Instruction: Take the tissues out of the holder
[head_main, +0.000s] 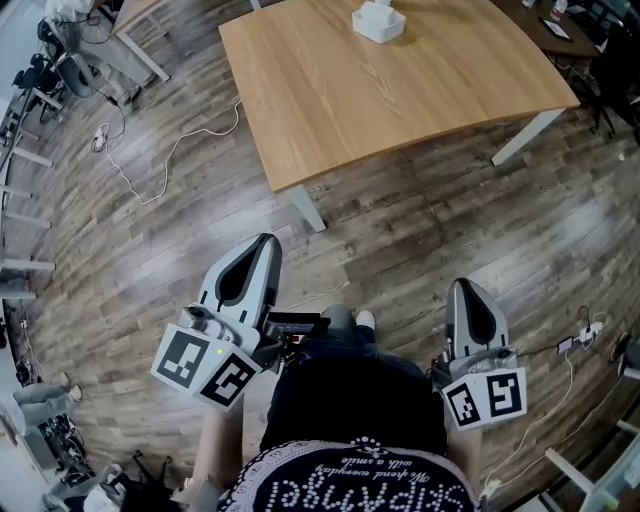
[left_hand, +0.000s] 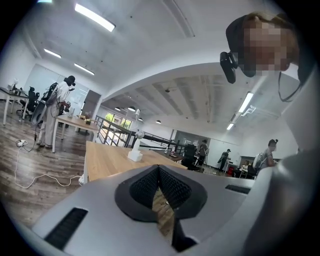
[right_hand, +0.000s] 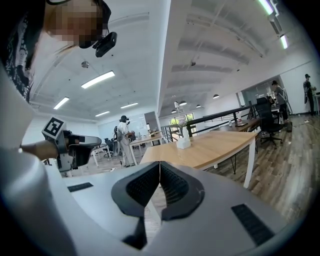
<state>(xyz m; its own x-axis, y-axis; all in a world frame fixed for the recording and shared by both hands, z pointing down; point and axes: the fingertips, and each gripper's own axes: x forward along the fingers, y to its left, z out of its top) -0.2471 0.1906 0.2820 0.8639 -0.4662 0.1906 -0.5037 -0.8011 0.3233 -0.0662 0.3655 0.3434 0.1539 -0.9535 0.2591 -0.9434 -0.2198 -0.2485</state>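
Observation:
The white tissue holder (head_main: 378, 20) stands at the far side of the light wooden table (head_main: 330, 110), with tissue sticking up from it. Both grippers hang well short of the table, over the wood floor in front of the person. My left gripper (head_main: 262, 246) is shut with nothing between its jaws. My right gripper (head_main: 468, 288) is shut and empty too. In the left gripper view the holder (left_hand: 134, 154) is small and far beyond the shut gripper (left_hand: 159, 168). The right gripper view shows the holder (right_hand: 183, 142) on the table (right_hand: 210, 150) ahead of the gripper (right_hand: 160, 164), with the left gripper (right_hand: 70, 148) at its left.
A white table leg (head_main: 305, 210) stands at the near corner, another leg (head_main: 525, 135) at the right. A white cable (head_main: 150, 170) trails over the floor at the left. Chairs and desks (head_main: 60, 60) fill the far left. People stand in the background (left_hand: 52, 112).

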